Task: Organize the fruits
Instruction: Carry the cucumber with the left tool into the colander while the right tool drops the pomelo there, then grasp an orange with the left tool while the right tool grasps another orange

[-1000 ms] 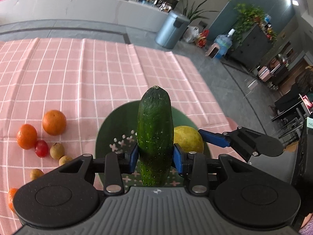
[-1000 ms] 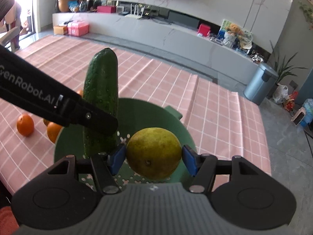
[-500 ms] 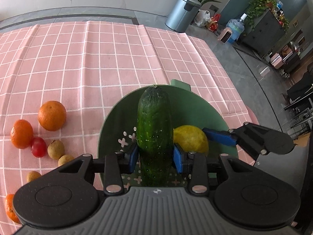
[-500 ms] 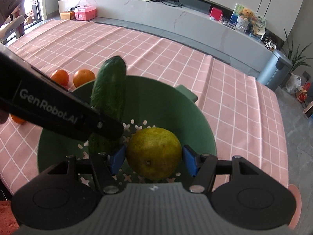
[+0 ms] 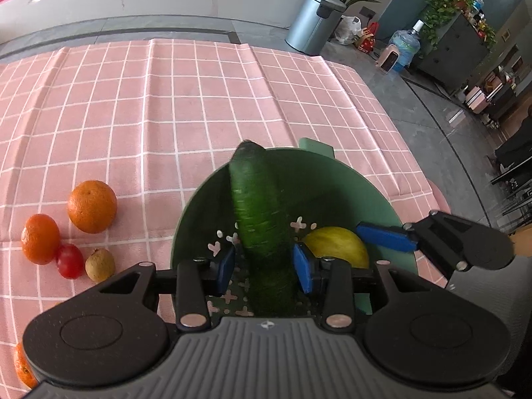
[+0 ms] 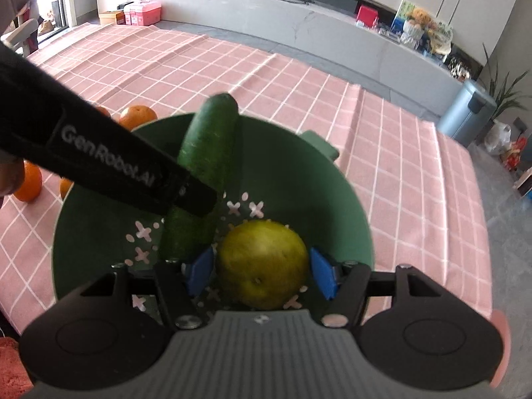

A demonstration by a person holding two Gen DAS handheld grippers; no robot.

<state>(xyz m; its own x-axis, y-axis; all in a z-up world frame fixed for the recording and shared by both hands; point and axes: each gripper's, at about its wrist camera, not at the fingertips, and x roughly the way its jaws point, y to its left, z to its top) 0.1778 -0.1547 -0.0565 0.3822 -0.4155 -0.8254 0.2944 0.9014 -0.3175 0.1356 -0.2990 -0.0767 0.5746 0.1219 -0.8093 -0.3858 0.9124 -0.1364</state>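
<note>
The long dark-green cucumber [image 5: 261,222] looks stiff, fairly heavy and smooth-skinned, best pinched near its lower middle; the round yellow-green citrus fruit [image 6: 262,264] seems firm and apt to roll, so across its widest part. Both are inside the green perforated plastic basket [image 6: 299,179] on the pink checked surface [image 5: 166,106]. The left gripper [image 5: 264,267] and right gripper [image 6: 262,271] point steeply down, each with jaws parted, loosely flanking its fruit.

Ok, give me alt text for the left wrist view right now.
The left gripper, open, straddles a cucumber leaning in a green bowl beside a yellow citrus fruit. Oranges and small fruits sit left on a pink checked cloth.
</note>
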